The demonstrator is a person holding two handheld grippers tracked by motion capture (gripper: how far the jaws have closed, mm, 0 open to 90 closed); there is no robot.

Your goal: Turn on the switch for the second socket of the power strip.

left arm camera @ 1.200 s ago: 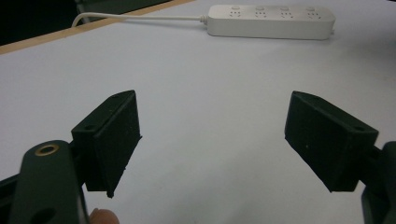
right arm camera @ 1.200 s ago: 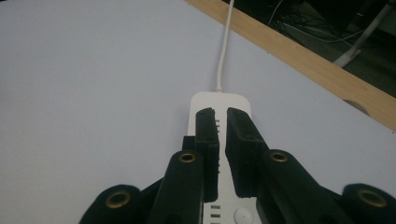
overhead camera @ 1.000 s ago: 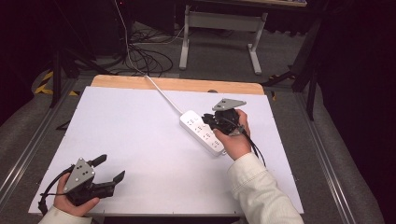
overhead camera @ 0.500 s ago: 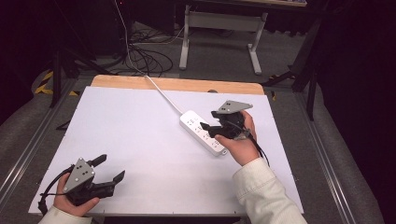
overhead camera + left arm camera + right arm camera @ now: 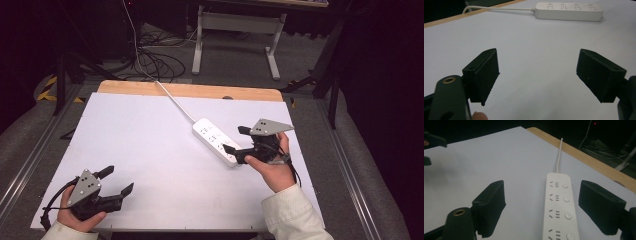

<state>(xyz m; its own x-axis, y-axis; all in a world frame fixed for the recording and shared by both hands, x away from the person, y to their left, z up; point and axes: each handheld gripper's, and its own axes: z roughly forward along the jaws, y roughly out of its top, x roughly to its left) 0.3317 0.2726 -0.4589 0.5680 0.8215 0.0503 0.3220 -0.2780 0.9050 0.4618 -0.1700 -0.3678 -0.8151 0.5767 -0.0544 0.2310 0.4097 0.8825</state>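
A white power strip (image 5: 215, 140) lies slantwise right of the table's middle, and its white cord (image 5: 175, 102) runs off the far edge. My right gripper (image 5: 234, 139) is open at the strip's near end. In the right gripper view the power strip (image 5: 557, 205) lies between and beyond the black jaws of the right gripper (image 5: 544, 202), socket side up. My left gripper (image 5: 118, 180) rests open at the near left corner with nothing between its fingers. In the left gripper view the left gripper (image 5: 537, 72) points across bare white surface toward the distant power strip (image 5: 569, 11).
The white tabletop (image 5: 140, 145) has a wooden strip (image 5: 190, 91) along its far edge. Behind the table are floor cables (image 5: 155, 60) and a metal stand (image 5: 235, 30). Metal rails run along both sides.
My right gripper has drawn back along the strip toward the near edge and slightly right. The left gripper has stayed put.
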